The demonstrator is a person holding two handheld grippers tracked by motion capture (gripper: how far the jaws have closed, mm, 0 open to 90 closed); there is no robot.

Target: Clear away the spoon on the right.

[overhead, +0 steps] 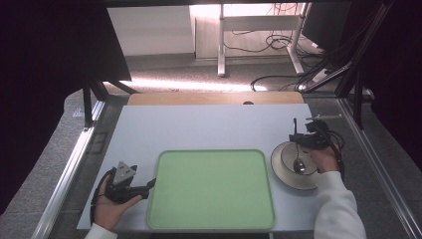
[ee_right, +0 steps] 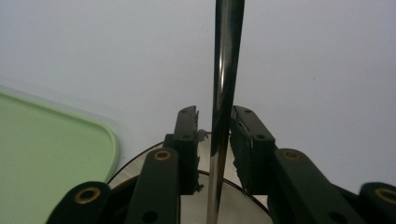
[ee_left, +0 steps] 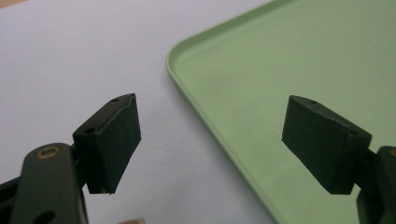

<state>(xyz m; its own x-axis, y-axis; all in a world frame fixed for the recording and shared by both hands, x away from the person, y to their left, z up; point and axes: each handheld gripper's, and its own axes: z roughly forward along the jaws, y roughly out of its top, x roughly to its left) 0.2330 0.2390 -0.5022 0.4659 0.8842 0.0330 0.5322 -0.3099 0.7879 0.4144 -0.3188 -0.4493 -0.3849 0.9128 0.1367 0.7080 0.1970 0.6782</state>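
At lower right, a spoon [overhead: 298, 162] standing in a plate [overhead: 279, 167] is clamped by the right claw [ee_right: 215, 140]; at lower left, the left claw [ee_left: 210, 140] is held wide open, empty.

No readable text, label, brand, number or sign anywhere.

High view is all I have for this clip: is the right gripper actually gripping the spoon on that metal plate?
Observer: Yes. In the right gripper view, the right gripper has both pads closed against the handle of the spoon.
Operator: And the left one, holding anything?
Observer: No. The left gripper is open with nothing between its pads.
Operator: Where is it aimed?
Observer: It straddles the rim of the green tray, one pad over the table.
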